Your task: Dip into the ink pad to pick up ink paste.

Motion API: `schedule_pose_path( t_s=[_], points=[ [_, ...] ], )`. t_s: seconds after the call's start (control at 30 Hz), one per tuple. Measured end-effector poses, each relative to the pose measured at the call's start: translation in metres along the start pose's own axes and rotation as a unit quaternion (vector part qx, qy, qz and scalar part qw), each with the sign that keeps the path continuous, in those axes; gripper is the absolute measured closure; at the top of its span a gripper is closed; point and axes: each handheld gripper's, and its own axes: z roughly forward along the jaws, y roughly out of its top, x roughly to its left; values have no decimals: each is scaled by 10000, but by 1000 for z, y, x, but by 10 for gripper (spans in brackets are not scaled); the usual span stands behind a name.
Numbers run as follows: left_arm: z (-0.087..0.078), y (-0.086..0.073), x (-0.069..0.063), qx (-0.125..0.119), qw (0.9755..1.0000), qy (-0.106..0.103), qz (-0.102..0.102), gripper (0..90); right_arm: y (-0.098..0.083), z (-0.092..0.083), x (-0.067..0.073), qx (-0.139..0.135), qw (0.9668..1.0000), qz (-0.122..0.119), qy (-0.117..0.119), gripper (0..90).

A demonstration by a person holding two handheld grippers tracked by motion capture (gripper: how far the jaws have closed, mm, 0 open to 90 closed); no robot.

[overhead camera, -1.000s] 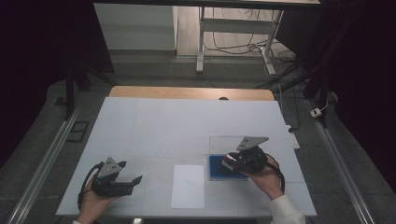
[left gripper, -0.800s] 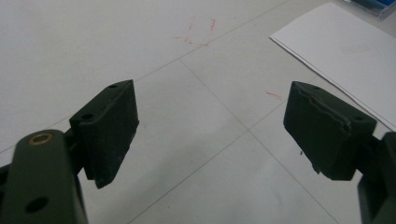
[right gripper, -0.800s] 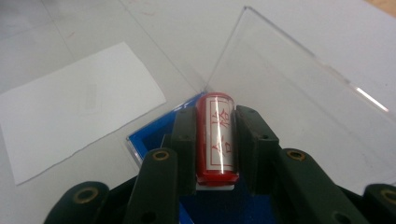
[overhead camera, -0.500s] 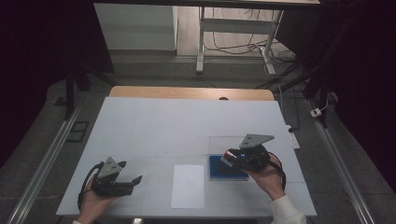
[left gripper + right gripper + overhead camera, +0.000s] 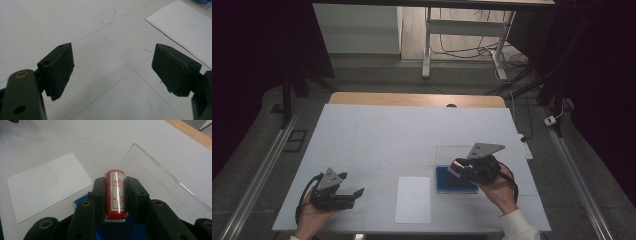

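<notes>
**Red stamp clamped above blue pad**

The right gripper (image 5: 458,169) grips a red stamp (image 5: 116,192) between its two black jaws, which press on both sides of the cylinder. Red characters run along the stamp's glossy side. In the high view the gripper, with the stamp (image 5: 454,168) in it, sits over the left part of a blue pad (image 5: 452,183), which lies in a case whose clear lid (image 5: 160,182) stands open on the far side of the pad. A white sheet of paper (image 5: 413,199) lies flat just to the left of the pad, close to it but apart. In the right gripper view the paper (image 5: 47,185) lies left of the jaws and the blue pad (image 5: 120,231) shows beneath them. The left gripper (image 5: 357,192) rests well to the left of the pad, beyond the paper, near the table's (image 5: 412,130) front edge. Its jaws stand wide apart with nothing between them, over bare white tabletop (image 5: 107,82) with faint red marks (image 5: 106,17).
</notes>
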Motion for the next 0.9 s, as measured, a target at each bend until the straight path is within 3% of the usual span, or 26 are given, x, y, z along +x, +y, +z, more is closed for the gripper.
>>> schedule_pose_path(
  t_s=[0.37,0.5,0.9],
  points=[
    [-1,0,0,-6,10000,13,6,183,-2,16,-1,375,9993,-14,49,696],
    [-1,-1,0,3,10000,11,19,183,-5,21,-3,558,9984,73,-34,696],
    [-1,-1,1,24,10000,-3,13,182,-8,29,-2,813,9966,110,-58,697]
  ],
)
